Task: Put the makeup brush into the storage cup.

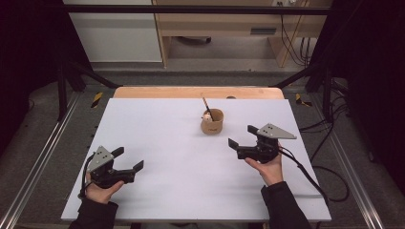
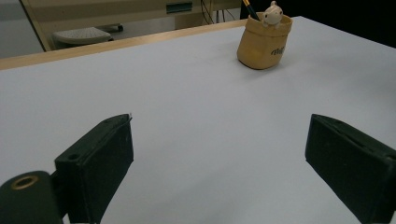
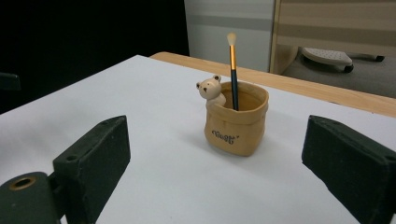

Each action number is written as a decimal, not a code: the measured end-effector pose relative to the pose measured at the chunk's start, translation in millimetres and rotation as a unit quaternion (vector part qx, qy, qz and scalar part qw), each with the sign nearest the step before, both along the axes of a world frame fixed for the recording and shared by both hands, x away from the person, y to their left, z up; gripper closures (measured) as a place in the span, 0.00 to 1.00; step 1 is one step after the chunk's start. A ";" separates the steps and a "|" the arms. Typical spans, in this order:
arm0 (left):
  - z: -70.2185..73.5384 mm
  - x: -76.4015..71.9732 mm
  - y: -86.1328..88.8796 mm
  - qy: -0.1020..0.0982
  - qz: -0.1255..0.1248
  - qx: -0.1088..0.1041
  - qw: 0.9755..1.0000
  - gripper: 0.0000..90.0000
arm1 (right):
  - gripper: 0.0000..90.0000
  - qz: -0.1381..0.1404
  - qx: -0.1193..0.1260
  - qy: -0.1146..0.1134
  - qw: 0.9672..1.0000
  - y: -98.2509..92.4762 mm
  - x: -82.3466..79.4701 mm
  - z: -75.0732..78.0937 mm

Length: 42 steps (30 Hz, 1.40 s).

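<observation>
Judging from how things lie, the brush (image 3: 232,70) already stands in the tan pot (image 3: 236,119), so the step in hand looks like drawing the right gripper (image 1: 243,136) clear without upsetting either. The pot sits right of centre toward the far side of the white desk (image 1: 162,143), with a small bear figure (image 3: 210,91) perched at its rim and the brush leaning upright inside, bristle tip up. The right gripper hovers just near and right of the pot, apart from it, its jaws spread wide with nothing between them; the right gripper view looks straight at the pot through that gap. The left gripper (image 1: 128,160) rests low at the near left of the desk, well apart from the pot, jaws likewise spread and empty. To do this well, the right hand (image 1: 267,167) should back away level and toward the near edge, keeping the spread jaws off the pot's wall, since a light pot of this kind would probably slide or tip at a nudge, and the tall brush could topple with it. Its trailing cable (image 1: 310,179) lies on the right side of the desk; it is worth keeping that from dragging across toward the pot. The left gripper need not move.
</observation>
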<state>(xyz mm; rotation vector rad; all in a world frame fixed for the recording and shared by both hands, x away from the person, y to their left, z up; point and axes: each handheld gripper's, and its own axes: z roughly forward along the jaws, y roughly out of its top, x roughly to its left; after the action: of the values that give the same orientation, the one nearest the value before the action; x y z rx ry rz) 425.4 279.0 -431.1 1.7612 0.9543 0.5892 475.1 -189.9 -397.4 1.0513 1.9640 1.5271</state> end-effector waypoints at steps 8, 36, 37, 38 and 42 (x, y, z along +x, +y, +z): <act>-0.1 0.1 -0.1 0.000 0.000 -0.001 1.000 0.08 | 0.08 -0.006 -0.006 0.000 1.000 -11.7 -12.7 -6.5; -1.7 0.1 -0.1 0.003 0.000 -0.004 1.000 0.08 | 0.05 -0.018 -0.018 0.012 1.000 -45.1 -45.5 -30.5; -1.9 0.1 -0.3 0.003 -0.001 -0.004 1.000 0.08 | 0.05 -0.019 -0.019 0.015 1.000 -45.7 -45.8 -31.2; -2.0 0.1 -0.4 0.003 -0.001 -0.003 1.000 0.08 | 0.05 -0.022 -0.016 0.016 1.000 -46.3 -46.0 -31.9; -2.4 0.2 -0.1 0.003 -0.001 -0.004 1.000 0.08 | 0.05 -0.026 -0.014 0.010 1.000 -50.8 -48.4 -33.1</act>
<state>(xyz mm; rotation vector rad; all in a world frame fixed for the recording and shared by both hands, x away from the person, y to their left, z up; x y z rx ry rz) 425.6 278.9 -433.5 1.7579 0.9572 0.5795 426.7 -240.7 -430.5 1.1007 1.9503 1.4637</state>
